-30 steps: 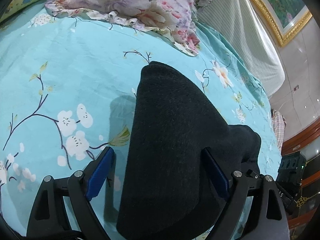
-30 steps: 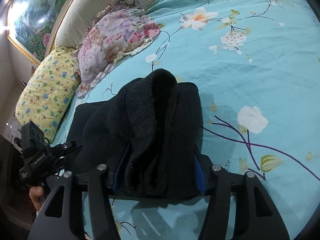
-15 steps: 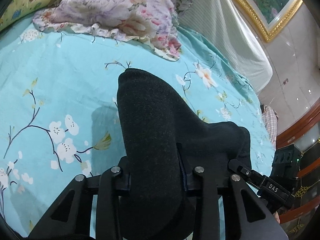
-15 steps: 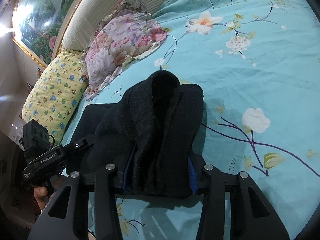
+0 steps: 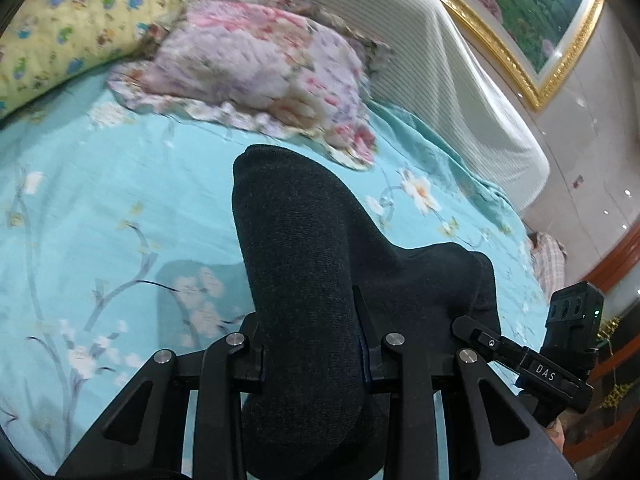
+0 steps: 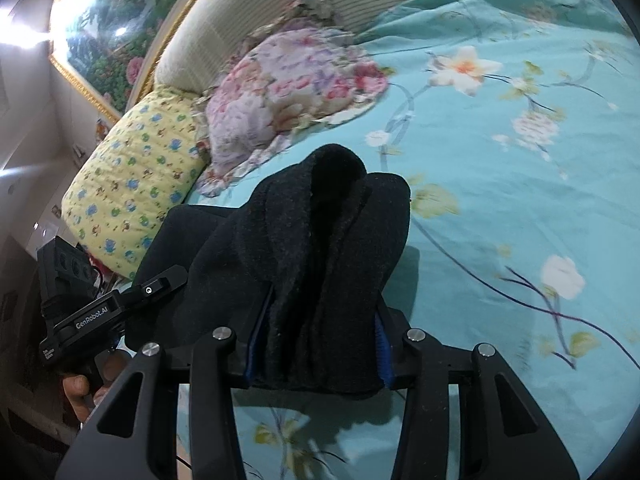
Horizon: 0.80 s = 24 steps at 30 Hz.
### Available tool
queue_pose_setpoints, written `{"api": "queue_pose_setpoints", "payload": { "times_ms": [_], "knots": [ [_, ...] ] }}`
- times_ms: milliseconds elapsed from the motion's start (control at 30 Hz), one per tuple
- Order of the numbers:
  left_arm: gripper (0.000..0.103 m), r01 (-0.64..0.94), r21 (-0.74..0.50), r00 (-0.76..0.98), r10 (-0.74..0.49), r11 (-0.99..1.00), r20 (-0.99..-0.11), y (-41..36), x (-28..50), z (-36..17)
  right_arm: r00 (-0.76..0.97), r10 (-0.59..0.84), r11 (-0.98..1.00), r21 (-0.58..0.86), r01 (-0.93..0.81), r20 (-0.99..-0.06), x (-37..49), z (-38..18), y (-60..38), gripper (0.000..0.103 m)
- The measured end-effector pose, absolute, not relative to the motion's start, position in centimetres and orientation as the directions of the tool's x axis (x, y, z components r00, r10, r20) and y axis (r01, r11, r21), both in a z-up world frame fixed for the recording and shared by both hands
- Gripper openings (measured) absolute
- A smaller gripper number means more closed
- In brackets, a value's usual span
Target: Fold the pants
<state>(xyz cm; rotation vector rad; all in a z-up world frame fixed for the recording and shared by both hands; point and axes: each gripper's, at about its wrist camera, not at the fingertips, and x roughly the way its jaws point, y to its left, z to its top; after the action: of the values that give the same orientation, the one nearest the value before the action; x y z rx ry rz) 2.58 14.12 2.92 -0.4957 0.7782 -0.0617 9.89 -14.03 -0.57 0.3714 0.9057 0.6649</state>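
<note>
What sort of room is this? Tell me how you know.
Most likely a bedroom: a bed with a turquoise floral sheet, two pillows against a padded headboard, and a gold-framed painting on the wall above.

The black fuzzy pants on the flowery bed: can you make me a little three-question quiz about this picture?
1. True or false: both grippers are clamped on the black fleecy pants.
2. Which lies right beside the pink floral pillow?
A. a red round cushion
B. the yellow cartoon-print pillow
C. a wooden box
3. Fill in: the pants are bunched over the ____ flower-patterned bedsheet.

Key
1. True: the left gripper and the right gripper each pinch a thick fold of the fabric.
2. B
3. Turquoise
</note>
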Motion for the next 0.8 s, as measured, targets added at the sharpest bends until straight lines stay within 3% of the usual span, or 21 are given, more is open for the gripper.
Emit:
{"api": "queue_pose_setpoints", "payload": {
  "times_ms": [467, 800],
  "knots": [
    [0.031, -0.280, -0.342, 0.743, -0.023, 0.897, -0.669, 20.7, 0.1, 4.8, 0.350, 0.724, 0.677, 0.514, -0.526, -0.595, 12.5, 0.7, -4.7, 0.046],
    [0.031, -0.324, -0.323, 0.741, 0.025, 0.889, -0.671, 22.4, 0.7, 4.3, 0.310, 0.731, 0.653, 0.492, -0.576, -0.607, 14.4, 0.8, -0.8, 0.046]
  ]
}}
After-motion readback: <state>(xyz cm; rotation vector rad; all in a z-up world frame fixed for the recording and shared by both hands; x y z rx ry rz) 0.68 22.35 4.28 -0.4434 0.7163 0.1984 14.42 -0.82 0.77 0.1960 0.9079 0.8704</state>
